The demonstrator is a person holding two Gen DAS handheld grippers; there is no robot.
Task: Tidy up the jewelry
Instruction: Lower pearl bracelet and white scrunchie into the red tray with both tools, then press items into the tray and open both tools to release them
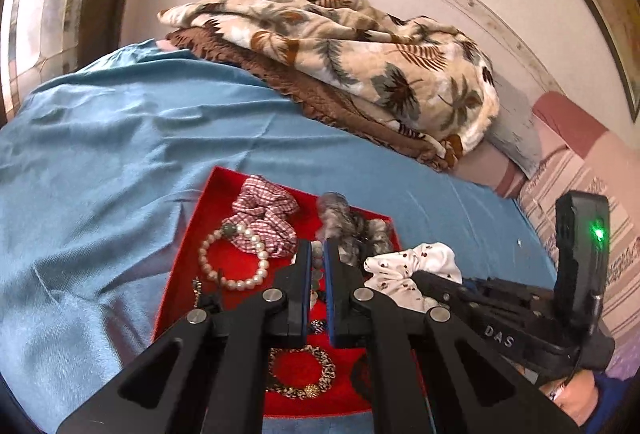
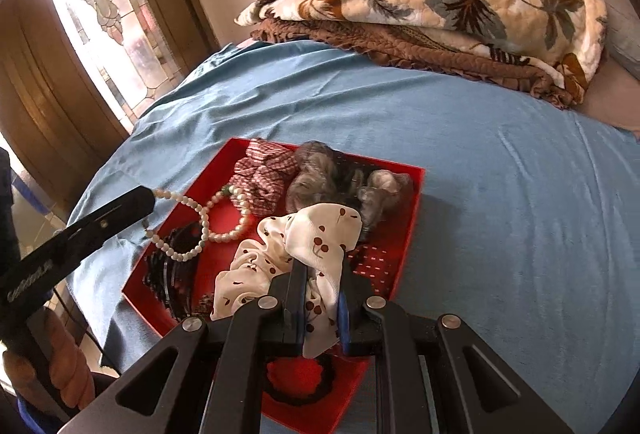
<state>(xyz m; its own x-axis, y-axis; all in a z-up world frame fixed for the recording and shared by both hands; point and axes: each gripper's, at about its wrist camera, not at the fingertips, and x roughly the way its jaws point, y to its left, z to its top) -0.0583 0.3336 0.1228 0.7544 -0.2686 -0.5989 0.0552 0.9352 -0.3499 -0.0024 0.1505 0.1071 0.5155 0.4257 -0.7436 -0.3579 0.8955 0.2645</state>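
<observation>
Soft, light cherry-print scrunchie point(image 2: 316, 246) pinched in right gripper point(image 2: 323, 298); slippery bead strand point(image 2: 180, 230) clamped in left gripper point(image 1: 318, 274), above red tray point(image 2: 414, 193).

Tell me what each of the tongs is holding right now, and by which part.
Right tongs: white cherry-print fabric scrunchie, pinched by a fold. Left tongs: white bead bracelet, gripped at one end of its loop.

The right hand-held gripper point(image 2: 322, 298) pinches a white cherry-print scrunchie point(image 2: 308, 242) over the red tray point(image 2: 414, 201) on the blue-sheeted bed point(image 2: 500, 193); the left hand-held gripper point(image 2: 150, 199) holds small white beads point(image 2: 180, 254) at the tray's left edge.
</observation>
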